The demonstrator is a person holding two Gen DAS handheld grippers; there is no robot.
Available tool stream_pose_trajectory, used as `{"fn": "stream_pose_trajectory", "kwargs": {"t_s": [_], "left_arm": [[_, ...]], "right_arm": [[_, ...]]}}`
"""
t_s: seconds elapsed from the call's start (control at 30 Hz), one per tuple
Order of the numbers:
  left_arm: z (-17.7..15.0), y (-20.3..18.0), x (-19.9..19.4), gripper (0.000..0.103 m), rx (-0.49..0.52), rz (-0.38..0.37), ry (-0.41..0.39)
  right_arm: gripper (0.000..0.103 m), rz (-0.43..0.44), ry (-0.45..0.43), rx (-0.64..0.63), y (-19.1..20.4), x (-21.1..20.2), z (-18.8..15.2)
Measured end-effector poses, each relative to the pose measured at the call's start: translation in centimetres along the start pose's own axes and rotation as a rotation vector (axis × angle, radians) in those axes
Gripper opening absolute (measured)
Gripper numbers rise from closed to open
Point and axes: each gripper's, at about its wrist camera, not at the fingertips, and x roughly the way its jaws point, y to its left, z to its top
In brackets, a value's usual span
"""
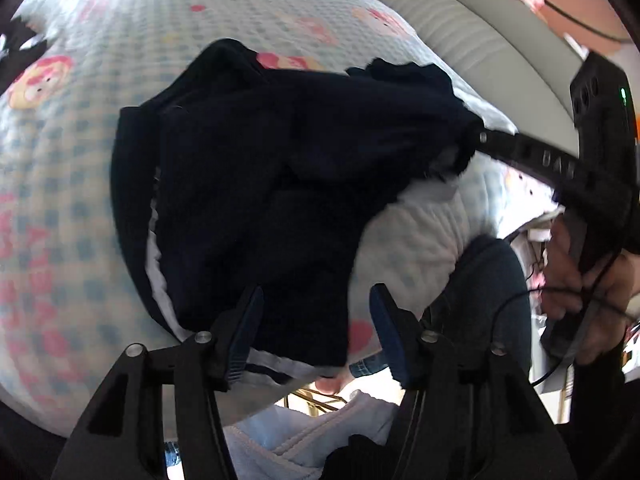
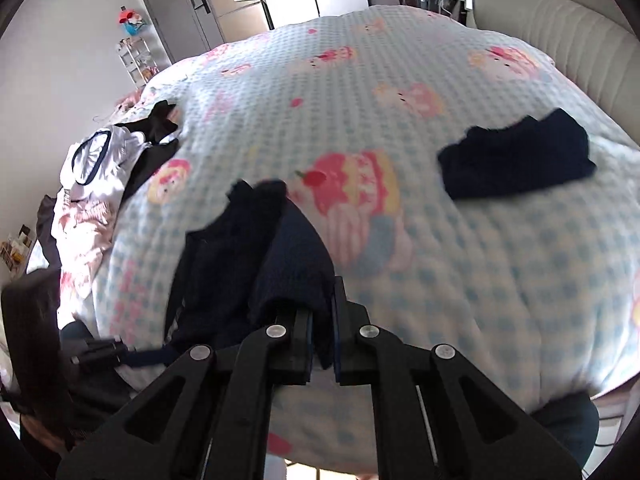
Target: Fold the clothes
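The left gripper (image 1: pixel 316 332) has wide jaws, gripping nothing, above the navy garment (image 1: pixel 280 184) bunched on the bed (image 1: pixel 72 160). At three o'clock, the right gripper (image 2: pixel 322 344) pinches one edge; pulling single-handed could drag the bundle askew.

garment (image 1: pixel 256 184): navy, white trim | quilt (image 2: pixel 440 280): pale-blue check, pink cartoons | headboard (image 2: pixel 560 28): beige

Home bedroom: bed with cartoon quilt (image 2: pixel 400 92), padded headboard (image 2: pixel 560 28), wardrobe (image 2: pixel 176 4).
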Motion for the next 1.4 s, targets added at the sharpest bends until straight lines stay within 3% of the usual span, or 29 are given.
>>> {"fn": "stream_pose_trajectory", "kwargs": {"t_s": [0.07,0.23,0.3,0.33,0.43,0.57,0.6,0.63,0.67,0.73,0.8,0.9,1.03,1.17,1.23,1.33,1.4], "left_arm": [[-0.7,-0.8,0.7,0.072,0.04,0.039,0.003],[-2.7,-1.2,2.2,0.067,0.07,0.161,0.045],[-3.4,-0.9,2.3,0.04,0.067,0.226,0.041],[-3.7,-0.6,2.2,0.016,0.061,0.273,0.03],[-3.9,0.9,-1.3,0.016,-0.045,0.365,-0.141],[-3.5,1.9,-5.1,0.016,-0.089,0.352,-0.263],[-3.6,2.2,-5.7,0.016,-0.093,0.37,-0.28],[-3.6,2.5,-6.3,0.016,-0.096,0.389,-0.297],[-3.8,3.1,-6.3,0.016,-0.108,0.391,-0.286],[-4.2,4.3,-5.9,0.019,-0.136,0.373,-0.241],[-4.9,5.5,-4.7,0.022,-0.165,0.355,-0.17],[-6.1,6.5,-2.8,0.038,-0.179,0.333,-0.071],[-6.8,6.7,-2.0,0.046,-0.208,0.238,-0.03],[-7.4,5.2,-1.4,0.046,-0.165,0.249,-0.063],[-7.1,4.9,-0.4,0.046,-0.139,0.248,-0.02],[-6.5,5.1,0.9,0.046,-0.148,0.318,0.06],[-6.5,5.6,0.9,0.031,-0.178,0.342,0.062]], "right_arm": [[0.006,-0.008,-0.016,0.01,-0.7,-0.6,-0.7],[0.006,-0.03,-0.037,0.058,-3.0,-1.0,-2.0],[0.006,-0.023,-0.037,0.089,-3.8,-1.1,-2.3],[0.006,-0.014,-0.041,0.108,-4.2,-1.3,-2.5],[0.006,-0.011,-0.058,0.125,-4.5,-2.1,-2.9],[0.008,-0.007,0.065,0.034,-2.6,1.6,-4.1],[0.011,-0.011,0.115,0.002,-1.9,3.2,-4.9],[0.022,-0.002,0.15,-0.003,-1.6,4.3,-5.6],[0.027,0.008,0.184,-0.005,-1.3,5.5,-6.3],[0.024,0.026,0.222,0.016,-1.5,7.7,-7.7],[0.021,0.006,0.207,0.029,-1.6,7.8,-8.0],[0.021,0.001,0.135,0.063,-2.0,5.7,-7.4],[0.021,-0.07,0.092,0.084,-3.4,3.8,-7.5],[0.021,-0.052,0.135,0.131,-4.8,3.5,-8.9],[0.022,-0.029,0.165,0.126,-4.9,4.0,-9.6],[0.023,-0.008,0.178,0.1,-4.2,4.4,-10.2],[0.025,-0.048,0.166,0.033,-3.2,4.9,-10.1]]}}
